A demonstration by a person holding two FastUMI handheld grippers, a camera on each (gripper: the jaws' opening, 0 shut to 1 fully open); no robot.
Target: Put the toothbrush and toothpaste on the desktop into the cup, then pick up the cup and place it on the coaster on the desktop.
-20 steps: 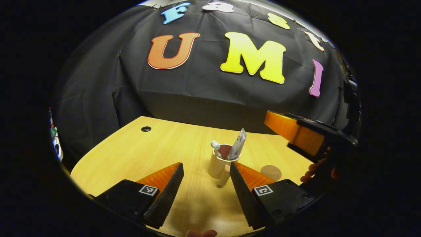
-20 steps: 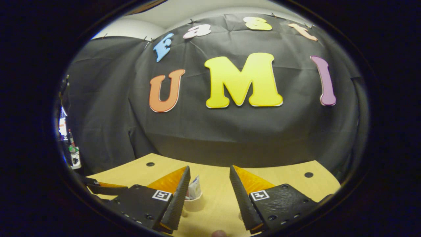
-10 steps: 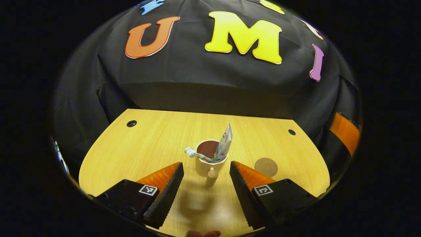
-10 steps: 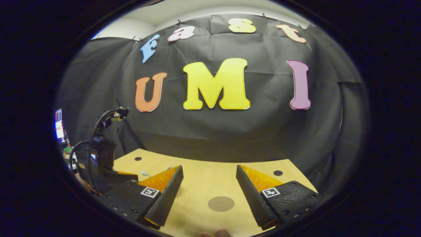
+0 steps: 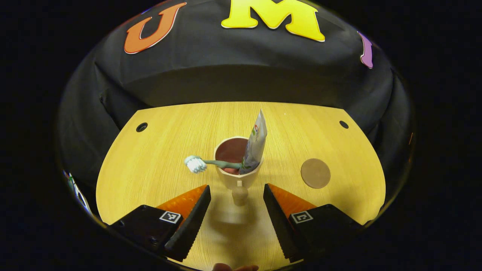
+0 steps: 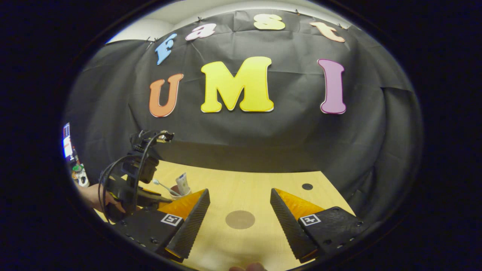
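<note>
Standing upright on the wooden counter (image 5: 162, 150), the beige cup (image 5: 237, 177) holds both task items: the toothbrush (image 5: 211, 163) leans out over the cup's left rim with its white bristle head hanging clear of the cup, and the toothpaste tube (image 5: 255, 145) stands tilted against the right side of the rim, its flat crimped end uppermost. The cup's small handle points toward the left tongs (image 5: 236, 210), which are spread wide apart and hold nothing; the cup sits just ahead of the gap between their two fingers, centred on it, not touching either one. The round brown coaster (image 5: 315, 173) lies flat on the counter to the right of the cup, apart from it and bare.

In the right gripper view the coaster (image 6: 240, 219) lies just ahead of the right tongs (image 6: 240, 222), between their fingers, which are also spread apart and empty. The cup (image 6: 177, 191) shows farther off to the left, beside the other gripper and the hand (image 6: 98, 197) holding it.
</note>
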